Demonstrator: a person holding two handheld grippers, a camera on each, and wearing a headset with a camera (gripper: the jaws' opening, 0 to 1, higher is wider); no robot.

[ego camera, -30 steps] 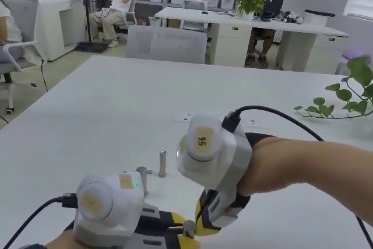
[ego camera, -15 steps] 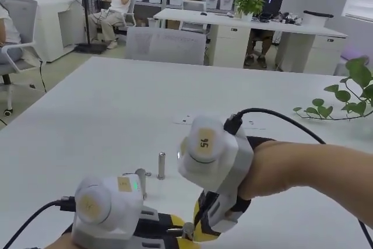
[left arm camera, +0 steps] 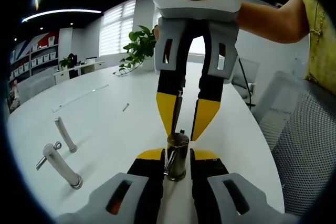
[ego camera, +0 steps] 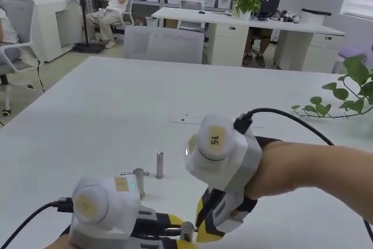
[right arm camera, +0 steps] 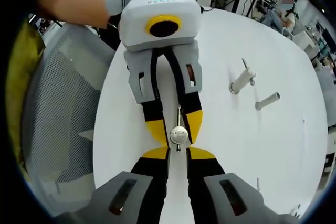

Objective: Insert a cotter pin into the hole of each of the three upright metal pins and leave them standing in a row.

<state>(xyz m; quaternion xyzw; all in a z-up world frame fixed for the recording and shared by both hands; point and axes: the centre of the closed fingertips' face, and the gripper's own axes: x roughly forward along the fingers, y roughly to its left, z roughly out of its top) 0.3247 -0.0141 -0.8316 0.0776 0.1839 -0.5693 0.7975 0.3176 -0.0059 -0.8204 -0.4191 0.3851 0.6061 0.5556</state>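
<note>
At the table (ego camera: 116, 103), the left gripper (left arm camera: 177, 157) clamps a pin (left arm camera: 177, 149) upright near the edge, while the right gripper (right arm camera: 178, 153), jaws narrow, pinches a cotter (left arm camera: 177, 108) just above it. Squaring the cotter to the hole and steadying the pin look decisive.

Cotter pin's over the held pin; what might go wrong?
The cotter pin in the right gripper hangs just above the metal pin, so it may miss the hole. Pushing could twist that pin within the left gripper. The bare pin and finished pin stand close; a jolt could topple them.
</note>
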